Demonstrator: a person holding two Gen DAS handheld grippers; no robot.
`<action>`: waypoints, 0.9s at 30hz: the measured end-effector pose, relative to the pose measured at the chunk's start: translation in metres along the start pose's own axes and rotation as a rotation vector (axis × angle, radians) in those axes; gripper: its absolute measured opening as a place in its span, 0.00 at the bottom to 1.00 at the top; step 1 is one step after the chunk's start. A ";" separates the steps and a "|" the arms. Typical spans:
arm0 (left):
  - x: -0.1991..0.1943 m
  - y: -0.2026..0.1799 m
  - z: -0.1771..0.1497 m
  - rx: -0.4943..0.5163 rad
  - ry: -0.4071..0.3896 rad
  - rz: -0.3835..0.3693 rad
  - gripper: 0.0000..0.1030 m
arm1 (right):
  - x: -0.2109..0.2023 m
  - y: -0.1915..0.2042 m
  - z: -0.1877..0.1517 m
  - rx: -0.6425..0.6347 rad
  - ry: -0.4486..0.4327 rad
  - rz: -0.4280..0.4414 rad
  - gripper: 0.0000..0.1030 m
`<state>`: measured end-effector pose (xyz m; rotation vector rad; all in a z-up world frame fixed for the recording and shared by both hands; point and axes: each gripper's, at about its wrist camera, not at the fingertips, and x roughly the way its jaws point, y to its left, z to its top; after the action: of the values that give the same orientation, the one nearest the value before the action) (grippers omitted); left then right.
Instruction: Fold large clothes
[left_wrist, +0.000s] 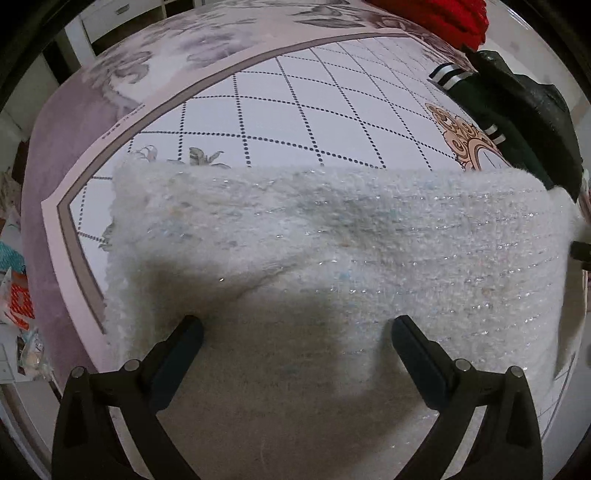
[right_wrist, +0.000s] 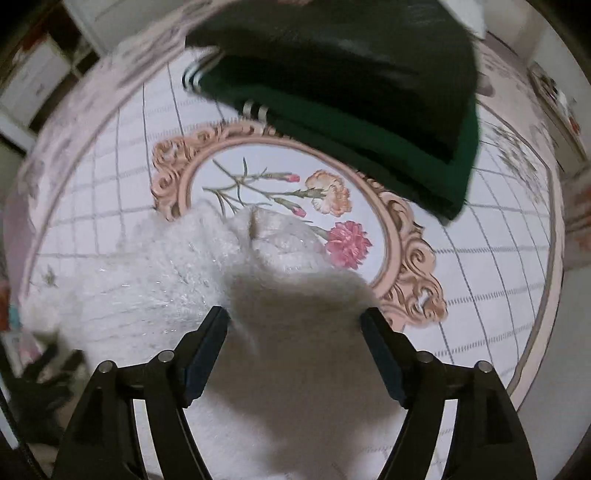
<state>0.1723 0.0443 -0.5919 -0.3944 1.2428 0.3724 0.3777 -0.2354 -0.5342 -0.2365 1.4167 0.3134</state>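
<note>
While both tools hang over the white fuzzy sweater (left_wrist: 332, 251), nothing pins it: the left hand-held gripper (left_wrist: 297, 332) has its jaws spread wide with only knit beneath and between them, and the right hand-held gripper (right_wrist: 295, 321) is likewise spread and empty. The sweater lies folded flat on the patterned bed cover (left_wrist: 332, 110), directly ahead of and under the left fingers, its far edge running straight across. Ahead of the right fingers a rumpled lump, perhaps a sleeve or corner, sticks up. My worry is that closing there would catch one loose layer, not the whole stack, so a lift could peel the fold open. Further ahead and to the right sits a dark green folded garment (right_wrist: 369, 122); a wide swing could drag into it. The right view is blurred, so contact is uncertain.
</note>
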 end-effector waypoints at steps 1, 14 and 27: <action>0.001 0.002 -0.001 0.004 0.010 0.007 1.00 | 0.005 0.003 0.003 0.000 0.012 0.030 0.36; -0.023 -0.013 0.009 0.023 0.011 0.070 1.00 | -0.023 -0.011 0.006 -0.046 0.037 0.034 0.99; -0.011 -0.051 0.011 0.106 0.051 0.159 1.00 | -0.039 -0.011 0.044 0.058 -0.095 0.103 0.09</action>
<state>0.2026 0.0045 -0.5738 -0.2160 1.3417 0.4324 0.4178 -0.2329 -0.4896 -0.1002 1.3438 0.3636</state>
